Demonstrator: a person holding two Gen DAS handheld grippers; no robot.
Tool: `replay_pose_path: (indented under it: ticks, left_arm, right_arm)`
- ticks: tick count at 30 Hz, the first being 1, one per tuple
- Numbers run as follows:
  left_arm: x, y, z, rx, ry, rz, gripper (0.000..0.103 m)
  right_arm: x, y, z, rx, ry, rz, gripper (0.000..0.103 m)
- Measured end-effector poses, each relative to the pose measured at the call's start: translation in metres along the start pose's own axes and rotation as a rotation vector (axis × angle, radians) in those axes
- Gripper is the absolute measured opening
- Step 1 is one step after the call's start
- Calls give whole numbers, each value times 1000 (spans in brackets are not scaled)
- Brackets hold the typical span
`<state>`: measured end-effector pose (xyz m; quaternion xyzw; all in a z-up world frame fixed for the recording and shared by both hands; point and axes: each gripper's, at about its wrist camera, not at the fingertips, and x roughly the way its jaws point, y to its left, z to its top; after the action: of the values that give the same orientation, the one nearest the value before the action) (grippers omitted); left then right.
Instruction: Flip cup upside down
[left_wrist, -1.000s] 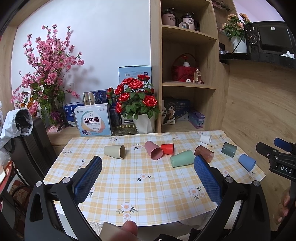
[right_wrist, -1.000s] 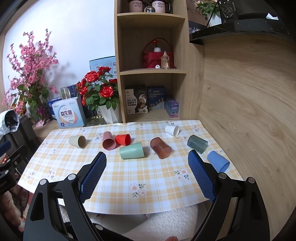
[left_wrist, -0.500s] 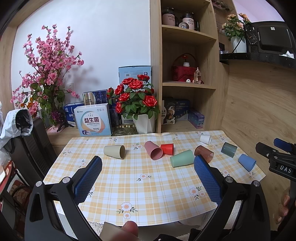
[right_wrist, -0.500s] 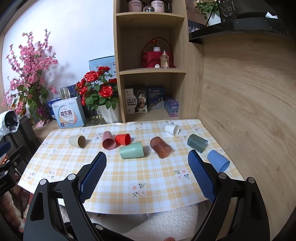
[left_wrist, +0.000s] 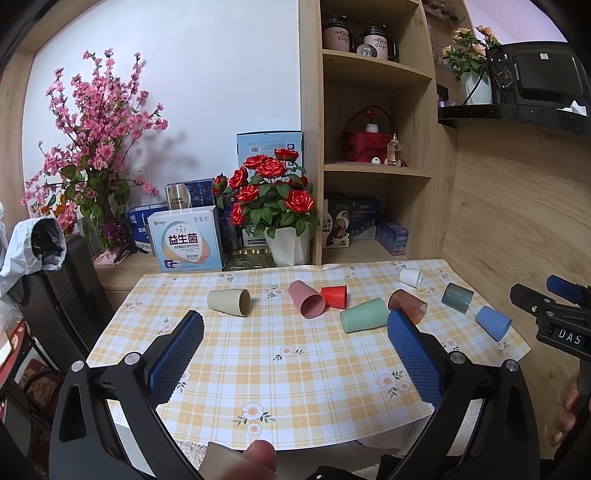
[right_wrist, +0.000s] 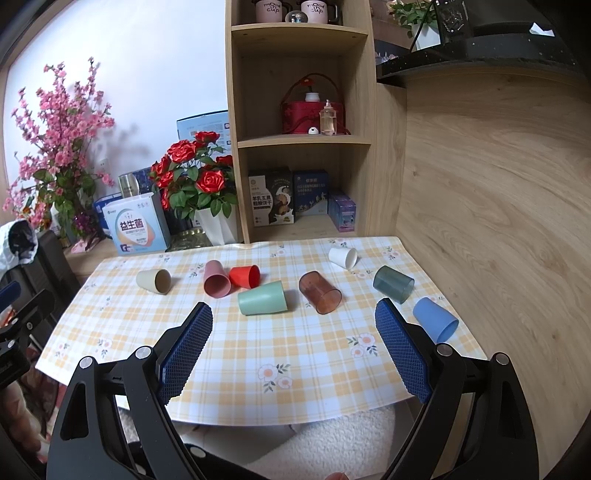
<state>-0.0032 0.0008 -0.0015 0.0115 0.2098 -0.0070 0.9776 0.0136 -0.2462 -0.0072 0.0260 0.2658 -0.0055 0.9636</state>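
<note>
Several cups lie on their sides on a yellow checked tablecloth (left_wrist: 295, 362): beige (left_wrist: 229, 301), pink (left_wrist: 306, 299), red (left_wrist: 334, 296), green (left_wrist: 364, 315), brown translucent (left_wrist: 407, 305), white (left_wrist: 410, 277), dark teal (left_wrist: 458, 297) and blue (left_wrist: 493, 322). In the right wrist view they show as beige (right_wrist: 154, 280), pink (right_wrist: 216, 278), red (right_wrist: 244, 276), green (right_wrist: 263, 298), brown (right_wrist: 319, 291), white (right_wrist: 342, 257), teal (right_wrist: 393, 284) and blue (right_wrist: 436, 319). My left gripper (left_wrist: 295, 325) is open and empty, short of the cups. My right gripper (right_wrist: 293, 317) is open and empty above the table's near part.
A pot of red roses (left_wrist: 273, 206) and boxes (left_wrist: 186, 243) stand behind the table. A wooden shelf unit (left_wrist: 369, 147) rises at the back. A wooden wall (right_wrist: 498, 221) borders the table's right side. A black chair (left_wrist: 62, 288) stands at the left.
</note>
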Motion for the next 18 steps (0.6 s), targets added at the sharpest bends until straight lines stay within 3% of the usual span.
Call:
replay_pose_path:
  ticks: [18]
  left_arm:
    - [3,1,-1,-11,11,-15,97]
  right_arm:
    - [2,-3,0,14,11,5,87]
